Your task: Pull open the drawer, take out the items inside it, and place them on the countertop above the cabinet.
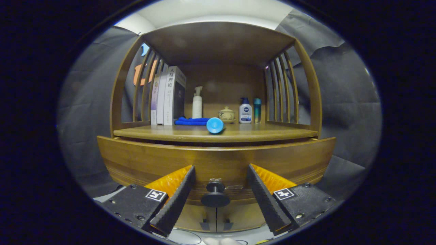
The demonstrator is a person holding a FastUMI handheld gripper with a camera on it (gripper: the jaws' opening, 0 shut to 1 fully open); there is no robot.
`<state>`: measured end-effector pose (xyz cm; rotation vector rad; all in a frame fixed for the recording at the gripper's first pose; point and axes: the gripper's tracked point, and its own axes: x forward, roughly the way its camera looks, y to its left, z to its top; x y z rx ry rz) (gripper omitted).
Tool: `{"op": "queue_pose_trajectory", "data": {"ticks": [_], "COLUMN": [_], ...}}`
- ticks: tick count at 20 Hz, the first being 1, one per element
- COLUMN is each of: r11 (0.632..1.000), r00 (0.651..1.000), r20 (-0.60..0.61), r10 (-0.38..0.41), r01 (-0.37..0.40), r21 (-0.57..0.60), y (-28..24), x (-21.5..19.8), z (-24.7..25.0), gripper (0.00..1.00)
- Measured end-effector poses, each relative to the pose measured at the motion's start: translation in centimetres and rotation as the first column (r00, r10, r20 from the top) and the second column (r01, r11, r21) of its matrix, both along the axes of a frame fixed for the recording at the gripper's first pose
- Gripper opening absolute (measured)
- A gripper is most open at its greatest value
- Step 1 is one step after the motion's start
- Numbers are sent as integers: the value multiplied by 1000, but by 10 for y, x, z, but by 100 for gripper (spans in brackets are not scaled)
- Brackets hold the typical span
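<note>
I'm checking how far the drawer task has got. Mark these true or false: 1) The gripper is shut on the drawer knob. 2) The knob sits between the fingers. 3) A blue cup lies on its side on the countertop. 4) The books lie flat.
1) False: the gripper is open, its fingers apart from the drawer knob.
2) True.
3) True: the blue cup lies on the countertop, beside a blue cloth.
4) False: the books stand upright.

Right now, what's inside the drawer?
Cannot tell: the drawer is shut, its wooden front hiding the contents. Its knob sits between the open gripper fingers, untouched.
</note>
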<state>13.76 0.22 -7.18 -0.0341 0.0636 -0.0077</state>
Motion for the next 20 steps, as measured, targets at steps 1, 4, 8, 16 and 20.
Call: {"op": "queue_pose_trajectory", "data": {"ticks": [1,4,8,16,20], "r11": [1000,1000,1000,1000,1000], "r00": [1000,1000,999,1000,996], "r20": [-4,-20,-41,-23,-84], "r10": [-1,-3,-2,8,14], "r01": [1,3,1,-9,-16], "r21": [-4,-6,-18,-24,-19], "y": [0,0,1,2,2], "x": [5,18,36,39,35], "z": [0,1,1,-2,-2], "gripper": [100,100,100,99,99]}}
